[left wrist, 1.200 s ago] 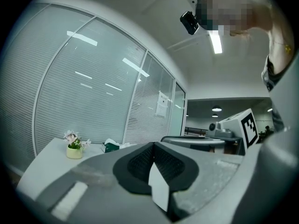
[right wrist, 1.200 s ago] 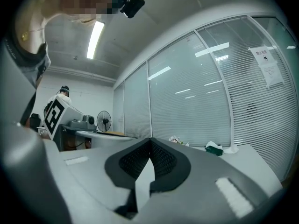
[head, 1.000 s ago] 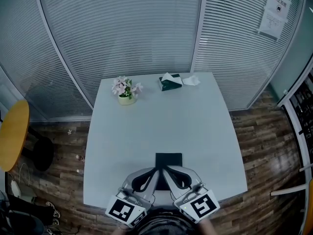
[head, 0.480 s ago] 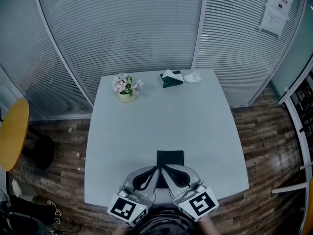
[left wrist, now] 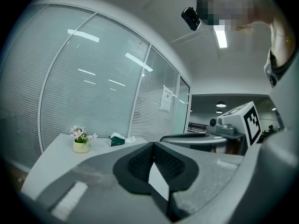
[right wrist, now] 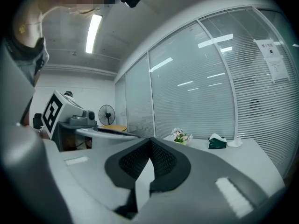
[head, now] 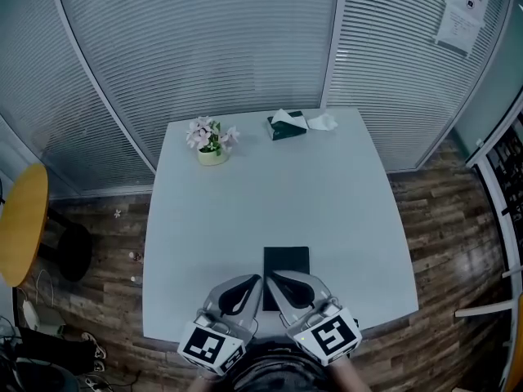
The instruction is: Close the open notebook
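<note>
The left gripper and the right gripper are held side by side over the near edge of the white table, with their tips angled toward each other and almost met. The jaws of each are pressed together, and nothing is pinched between them. The notebook is seen as a flat dark rectangle on the table directly ahead of the tips. Its near part is covered by the right gripper, and its left edge is beside the left gripper's tip. Far ahead of the grippers, at the table's far edge, a flower pot is set to the left and a tissue box to the right, with a loose tissue just beside the box
</note>
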Demonstrator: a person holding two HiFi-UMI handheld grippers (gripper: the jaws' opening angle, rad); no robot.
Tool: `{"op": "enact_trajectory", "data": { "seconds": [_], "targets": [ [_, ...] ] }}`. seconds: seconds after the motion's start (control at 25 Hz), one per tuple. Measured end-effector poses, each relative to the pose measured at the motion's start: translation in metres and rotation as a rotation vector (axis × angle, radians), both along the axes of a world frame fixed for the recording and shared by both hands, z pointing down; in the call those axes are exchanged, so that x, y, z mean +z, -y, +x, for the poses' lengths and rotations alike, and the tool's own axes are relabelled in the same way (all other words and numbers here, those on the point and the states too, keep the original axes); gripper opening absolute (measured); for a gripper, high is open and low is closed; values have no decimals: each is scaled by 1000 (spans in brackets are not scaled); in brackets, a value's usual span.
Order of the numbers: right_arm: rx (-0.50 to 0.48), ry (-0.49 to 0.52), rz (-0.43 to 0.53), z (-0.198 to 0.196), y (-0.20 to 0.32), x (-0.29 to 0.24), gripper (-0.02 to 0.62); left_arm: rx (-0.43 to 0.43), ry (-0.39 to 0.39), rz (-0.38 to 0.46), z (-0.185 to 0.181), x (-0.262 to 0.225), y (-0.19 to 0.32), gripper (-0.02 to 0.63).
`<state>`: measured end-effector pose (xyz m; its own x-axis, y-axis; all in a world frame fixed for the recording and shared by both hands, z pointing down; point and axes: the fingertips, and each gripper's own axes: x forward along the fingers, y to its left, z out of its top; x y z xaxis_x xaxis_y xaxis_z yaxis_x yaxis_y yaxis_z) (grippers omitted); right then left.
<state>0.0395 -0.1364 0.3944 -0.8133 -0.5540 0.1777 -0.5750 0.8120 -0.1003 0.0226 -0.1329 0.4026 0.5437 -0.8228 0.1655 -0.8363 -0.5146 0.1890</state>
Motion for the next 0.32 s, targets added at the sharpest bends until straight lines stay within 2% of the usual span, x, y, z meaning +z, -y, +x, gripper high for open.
{"op": "enact_trajectory", "data": {
  "seconds": [0.32],
  "targets": [
    [2, -12, -13, -4, 8, 8, 2, 5, -4, -21, -2, 9, 7, 5]
  ]
}}
